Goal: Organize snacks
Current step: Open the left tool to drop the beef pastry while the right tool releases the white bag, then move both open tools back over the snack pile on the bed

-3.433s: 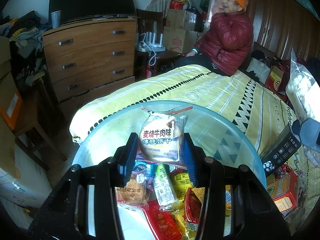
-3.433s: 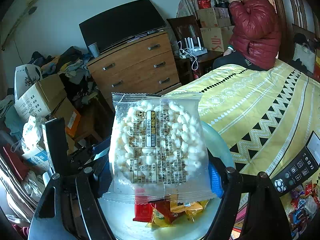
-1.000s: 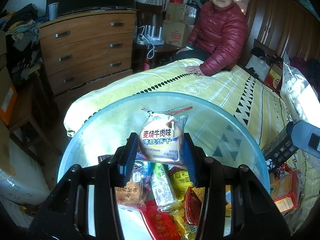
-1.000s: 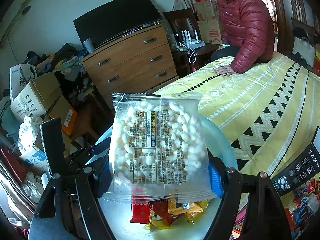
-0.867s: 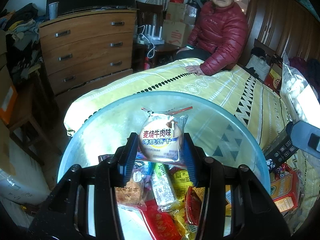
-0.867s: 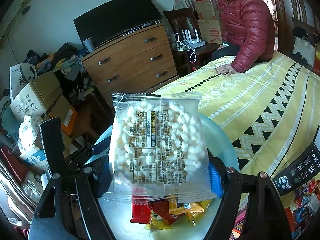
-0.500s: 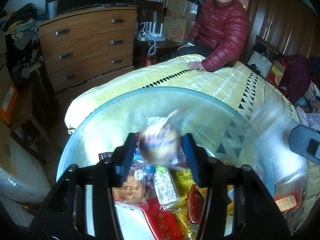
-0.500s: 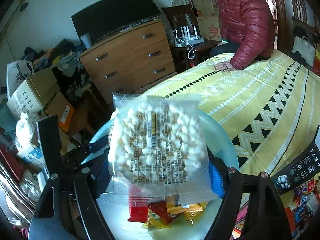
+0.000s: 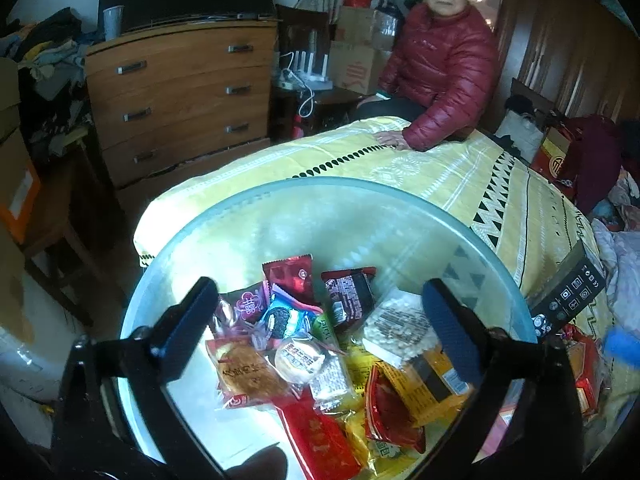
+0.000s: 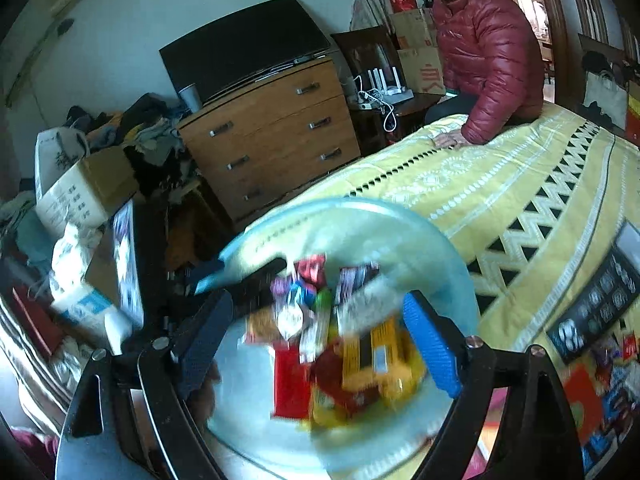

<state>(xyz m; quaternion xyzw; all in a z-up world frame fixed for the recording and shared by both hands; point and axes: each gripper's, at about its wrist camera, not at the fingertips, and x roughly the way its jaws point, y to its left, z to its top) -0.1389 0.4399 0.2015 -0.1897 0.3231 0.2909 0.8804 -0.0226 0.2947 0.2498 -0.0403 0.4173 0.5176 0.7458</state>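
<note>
A translucent blue basin (image 9: pixel 320 184) on the yellow bedspread holds a pile of wrapped snacks. On that pile lie the round biscuit packet (image 9: pixel 300 360) and the clear puffed-rice packet (image 9: pixel 398 328). My left gripper (image 9: pixel 318 300) hangs above the pile, its jaws opening wide with nothing held between them. In the blurred right wrist view my right gripper (image 10: pixel 318 308) is over the same basin (image 10: pixel 360 204); its jaws are opening too and hold nothing. The puffed-rice packet (image 10: pixel 368 308) shows there as a pale smear on the heap.
A black remote control (image 9: pixel 568 300) lies on the bedspread right of the basin, with red snack boxes (image 9: pixel 584 368) beside it. A person in a red jacket (image 9: pixel 440 68) sits at the bed's far end. A wooden dresser (image 9: pixel 180 92) and cluttered boxes stand to the left.
Both grippers have opened. The biscuit packet fell from the left one and the puffed-rice packet from the right one, both into the basin. The right gripper shifted sideways over it.
</note>
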